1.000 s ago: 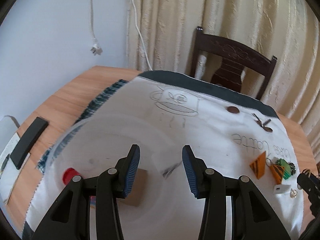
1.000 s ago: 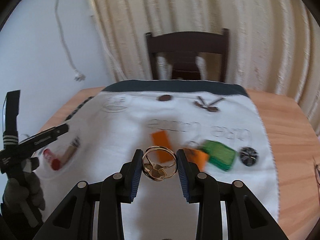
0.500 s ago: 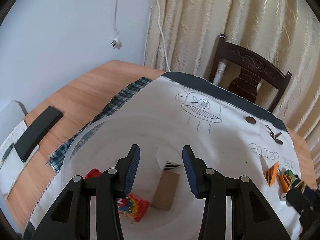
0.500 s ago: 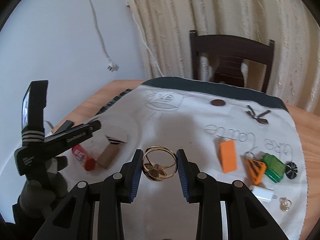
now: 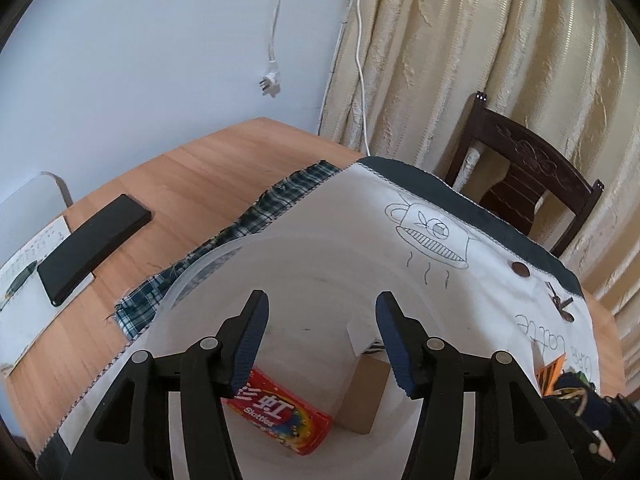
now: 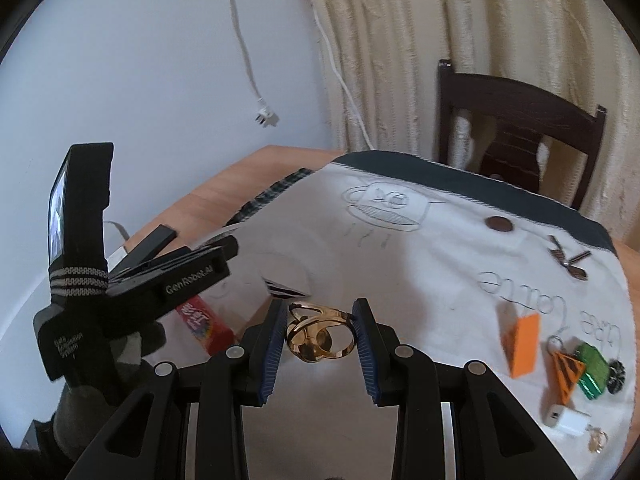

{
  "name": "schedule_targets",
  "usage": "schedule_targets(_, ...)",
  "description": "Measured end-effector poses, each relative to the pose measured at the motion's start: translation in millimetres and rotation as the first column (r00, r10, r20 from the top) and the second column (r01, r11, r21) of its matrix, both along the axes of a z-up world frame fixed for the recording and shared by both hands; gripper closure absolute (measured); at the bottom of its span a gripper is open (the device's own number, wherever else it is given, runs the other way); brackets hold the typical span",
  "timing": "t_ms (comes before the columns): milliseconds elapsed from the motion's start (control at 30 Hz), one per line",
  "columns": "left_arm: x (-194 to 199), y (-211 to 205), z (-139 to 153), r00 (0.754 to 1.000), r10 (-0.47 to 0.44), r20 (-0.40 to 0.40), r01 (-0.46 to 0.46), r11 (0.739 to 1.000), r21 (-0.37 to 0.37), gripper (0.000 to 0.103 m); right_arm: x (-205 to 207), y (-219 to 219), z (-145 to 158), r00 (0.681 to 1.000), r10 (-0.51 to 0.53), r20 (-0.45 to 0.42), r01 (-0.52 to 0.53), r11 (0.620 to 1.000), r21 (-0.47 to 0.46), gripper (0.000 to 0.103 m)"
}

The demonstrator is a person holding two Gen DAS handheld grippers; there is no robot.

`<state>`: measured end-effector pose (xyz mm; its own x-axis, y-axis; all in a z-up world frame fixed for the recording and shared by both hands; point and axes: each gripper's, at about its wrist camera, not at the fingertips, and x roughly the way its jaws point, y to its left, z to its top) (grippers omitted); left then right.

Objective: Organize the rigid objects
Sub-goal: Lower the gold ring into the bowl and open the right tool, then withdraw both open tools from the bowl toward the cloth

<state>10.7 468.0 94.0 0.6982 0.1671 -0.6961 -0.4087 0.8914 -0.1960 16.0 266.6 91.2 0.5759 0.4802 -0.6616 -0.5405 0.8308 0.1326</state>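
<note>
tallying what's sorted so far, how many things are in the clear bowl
2 visible: a red candy box lying at the bowl's near left, and a brown box right of it, partly behind the left hand-held gripper. Smaller items may be hidden.

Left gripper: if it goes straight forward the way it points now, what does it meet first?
Probably the inside of the clear plastic bowl, between the red candy box and the cardboard box. The left gripper is open and empty; depth is unclear.

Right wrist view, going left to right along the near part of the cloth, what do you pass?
Red candy box → gold ring held in the right gripper → orange block → orange triangle tag → green box → black round piece.
</note>
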Motion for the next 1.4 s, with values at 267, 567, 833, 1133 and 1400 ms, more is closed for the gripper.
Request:
schedule_targets(267,-0.3,5.6,-3.9,1.000,0.022,-0.004,-0.022,1.000,-0.013,0.037,6.4,23.3,-5.2,0.999,0.043,-0.015,-0.043,0.999,0.006,0.067)
schedule_targets(567,-3.9,20.7,-8.0,0.997,0.077,-0.003,-0.077,0.996,-0.053,0.023,9.0,29.2,-8.0,0.999,0.053,-0.011,-0.053,0.998,0.042,0.035)
schedule_targets(833,-2.9,18.7,-8.9,0.998,0.068,-0.008,-0.068,0.996,-0.051,0.019,11.2,21.3,-13.4,0.999,0.022,-0.029,-0.021,0.999,0.040,0.011)
schedule_targets(1133,-2.1,14.7,-9.6,0.998,0.053,-0.016,-0.054,0.998,-0.041,0.018,14.6,2.8,-22.8,0.997,-0.035,-0.063,0.037,0.999,0.029,0.004)
schedule_targets(1400,1.2,6.9,-10.5,0.999,0.030,-0.019,-0.031,0.999,-0.021,0.018,12.7,-8.2,-25.2,0.996,-0.065,-0.059,0.066,0.998,0.019,0.003)
